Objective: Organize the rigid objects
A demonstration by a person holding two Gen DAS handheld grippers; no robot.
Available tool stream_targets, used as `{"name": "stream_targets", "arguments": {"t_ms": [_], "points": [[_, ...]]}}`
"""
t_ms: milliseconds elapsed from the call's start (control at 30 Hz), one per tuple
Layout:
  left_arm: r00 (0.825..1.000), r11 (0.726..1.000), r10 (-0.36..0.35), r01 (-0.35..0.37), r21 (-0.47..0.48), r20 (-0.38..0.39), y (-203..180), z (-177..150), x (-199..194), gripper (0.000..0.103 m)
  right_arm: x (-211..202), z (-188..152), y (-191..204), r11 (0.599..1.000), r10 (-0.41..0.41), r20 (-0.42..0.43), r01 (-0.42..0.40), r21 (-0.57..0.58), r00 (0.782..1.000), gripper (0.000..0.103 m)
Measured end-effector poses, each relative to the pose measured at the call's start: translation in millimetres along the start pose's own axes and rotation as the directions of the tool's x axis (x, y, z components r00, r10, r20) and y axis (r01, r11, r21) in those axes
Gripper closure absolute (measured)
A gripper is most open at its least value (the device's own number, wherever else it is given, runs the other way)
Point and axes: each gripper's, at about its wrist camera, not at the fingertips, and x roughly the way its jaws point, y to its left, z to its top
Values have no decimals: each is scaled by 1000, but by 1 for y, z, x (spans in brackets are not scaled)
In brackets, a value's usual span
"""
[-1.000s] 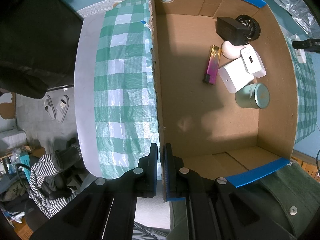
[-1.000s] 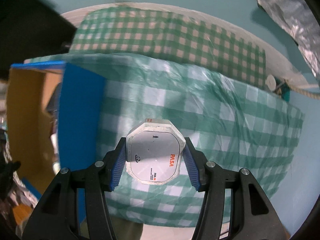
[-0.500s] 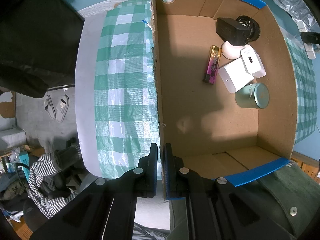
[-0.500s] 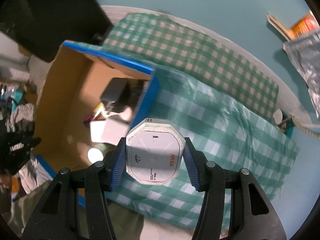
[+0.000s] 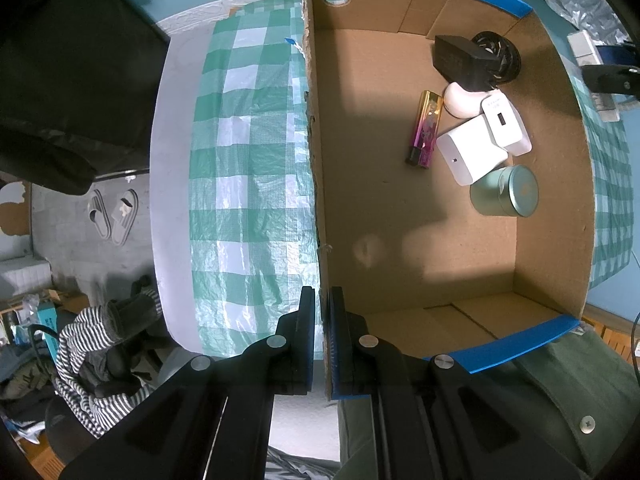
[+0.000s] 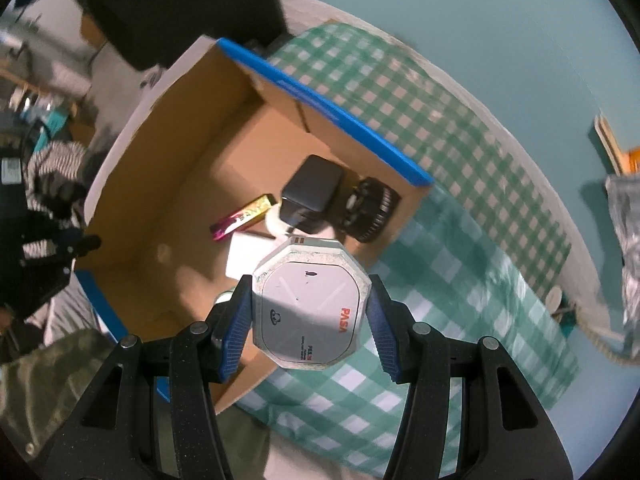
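An open cardboard box (image 5: 400,248) with blue-taped rims stands on a green checked tablecloth (image 5: 248,184). My left gripper (image 5: 322,320) is shut on the box's near left wall. Inside lie a black adapter (image 5: 460,60), a black round part (image 5: 502,56), a purple-gold lighter (image 5: 424,128), white chargers (image 5: 472,152) and a green tin (image 5: 506,192). My right gripper (image 6: 310,316) is shut on a white octagonal device (image 6: 310,308) marked PASA, held above the box's right edge (image 6: 320,100). The right gripper also shows at the left wrist view's right edge (image 5: 612,76).
The table's edge (image 5: 168,184) runs left of the cloth, with floor, slippers (image 5: 114,216) and striped clothing (image 5: 92,344) below. A silver foil bag (image 6: 624,240) lies at the far right. A dark green cloth (image 5: 520,408) lies by the box's near corner.
My right gripper has carried the white device leftward from over the cloth to above the box's right side. The left gripper has stayed clamped on the box wall.
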Motion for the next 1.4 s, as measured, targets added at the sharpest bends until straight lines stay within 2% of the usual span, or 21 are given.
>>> {"name": "stream_targets", "arguments": {"t_ms": [267,400,700,867,1000,1333,1400], "points": [[1000,1000,1,-1,-1,-1,0,-1,0,96,23,10,24,995,-5,-45,1,-104,999,49],[1000,1000,0,0,-2,-1,1,-1,0,96,33,10,30,989,-43,-60,33,-147,997,48],[1000,1000,-4,4,-2,0,3,-2,-1,96,28,11,30,991,-48,-41,42,-130,998,48],[1000,1000,-3,3,4,-1,2,-3,-1,96,21,7,24,995,-48,-26,45,-91,999,48],[1000,1000,-4,4,5,3,2,-2,-2,96,13,2,21,998,-48,-4,48,-51,999,43],[998,1000,-4,3,7,59,3,11,-21,96,-22,-19,2,990,-48,100,34,138,994,40],[997,1000,-5,4,5,72,2,15,-28,91,-31,-24,-3,982,-72,120,49,183,990,40]]}}
